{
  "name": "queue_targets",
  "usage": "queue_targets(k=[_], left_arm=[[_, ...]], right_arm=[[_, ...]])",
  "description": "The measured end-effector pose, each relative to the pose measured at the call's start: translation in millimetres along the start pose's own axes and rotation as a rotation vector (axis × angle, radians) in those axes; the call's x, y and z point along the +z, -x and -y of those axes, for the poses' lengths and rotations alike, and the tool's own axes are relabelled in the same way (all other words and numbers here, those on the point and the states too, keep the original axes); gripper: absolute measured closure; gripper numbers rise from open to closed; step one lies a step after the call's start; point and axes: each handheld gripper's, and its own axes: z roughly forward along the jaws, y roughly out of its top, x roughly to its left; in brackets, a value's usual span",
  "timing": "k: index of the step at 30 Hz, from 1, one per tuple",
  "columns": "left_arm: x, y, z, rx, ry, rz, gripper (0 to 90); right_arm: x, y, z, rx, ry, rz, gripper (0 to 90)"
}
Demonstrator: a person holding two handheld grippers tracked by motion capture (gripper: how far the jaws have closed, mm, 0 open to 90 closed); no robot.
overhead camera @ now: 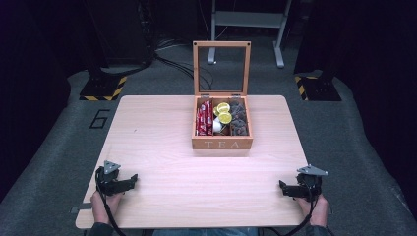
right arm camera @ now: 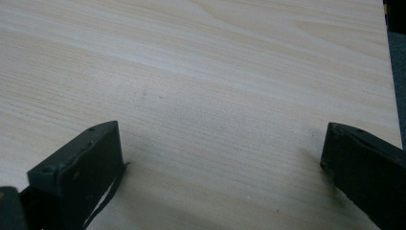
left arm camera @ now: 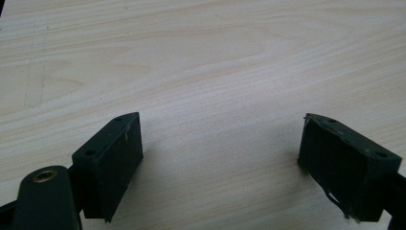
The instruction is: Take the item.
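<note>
- Two grippers, lowest in the high view: left gripper point(overhead camera: 132, 181) at lower left, right gripper point(overhead camera: 283, 187) at lower right, each in one hand, jaws spread wide over bare table point(overhead camera: 162, 147), gripping nothing.
- Farther up, centre frame: one wooden tea box point(overhead camera: 222, 143), glass lid raised upright, well apart from both grippers.
- Inside, three compartments: red packets point(overhead camera: 203, 119) left, yellow-topped capsules point(overhead camera: 223, 114) middle (count unclear), dark pieces point(overhead camera: 238, 119) right.
</note>
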Motion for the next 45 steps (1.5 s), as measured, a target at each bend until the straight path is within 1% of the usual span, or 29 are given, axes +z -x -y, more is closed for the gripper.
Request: queue_targets(k=[6,8,16,18,20,22,25,26,28,31,32,33,34,38,41,42,45], left_arm=[[0.2,-0.5,-0.1,0.003,0.000,0.006,14.8],[0.2,-0.6,-0.1,0.003,0.000,0.006,14.7],[0.3,0.2,0.0,0.002,0.003,0.004,14.8],[0.7,1.2,0.1,0.018,0.007,0.020,14.7],[0.6,2.2,-0.2,0.032,0.002,0.031,14.1],[0.6,1.6,-0.8,0.036,-0.007,0.034,13.7],[2.1,2.1,-1.6,0.029,-0.005,0.032,11.7],[1.8,1.9,-2.1,0.034,-0.016,0.037,10.8],[2.1,2.7,-2.4,0.025,-0.016,0.042,7.8],[2.0,2.6,-1.6,0.002,-0.001,0.059,6.9],[1.1,1.9,-2.7,0.003,-0.010,0.075,6.8],[1.1,1.9,-2.7,0.003,-0.010,0.075,6.8],[0.4,1.9,-4.2,0.003,-0.010,0.090,6.8],[-0.1,3.7,-6.7,0.000,-0.005,0.105,5.0],[-1.2,6.2,-11.3,0.011,-0.009,0.113,4.9],[-1.5,7.1,-12.3,0.012,-0.001,0.113,4.8],[-2.3,8.7,-17.2,0.013,0.001,0.128,4.9]], right_arm=[[0.0,-0.2,0.0,0.001,-0.001,0.001,0.2],[-0.4,0.1,0.3,-0.007,0.000,-0.004,1.1],[-0.4,-0.4,0.2,-0.005,0.003,-0.005,1.9],[-0.1,-0.2,-0.1,-0.010,0.003,-0.007,2.0],[-0.1,-0.2,-0.1,-0.011,0.003,-0.007,2.0],[-0.1,-0.2,-0.2,-0.010,0.003,-0.007,1.9],[-0.2,-0.7,-0.1,-0.009,0.005,-0.003,1.9],[-0.2,-0.8,-0.1,-0.010,0.005,-0.002,1.9],[-0.1,-0.5,-0.1,-0.012,0.006,-0.005,1.8],[-0.3,-1.1,0.0,-0.012,0.007,0.000,1.8],[-0.5,-1.4,0.0,-0.005,0.005,0.001,1.8],[-0.5,-1.4,0.0,-0.005,0.005,0.001,1.8],[-0.1,-0.6,-0.1,-0.012,0.005,-0.003,1.8],[-0.4,-1.9,-0.2,-0.012,0.004,0.003,1.8],[-0.3,-1.6,-0.3,-0.013,0.005,0.003,1.8],[-0.3,-1.6,-0.3,-0.013,0.004,0.003,1.8],[-0.2,-1.5,-0.3,-0.014,0.006,0.002,1.9]])
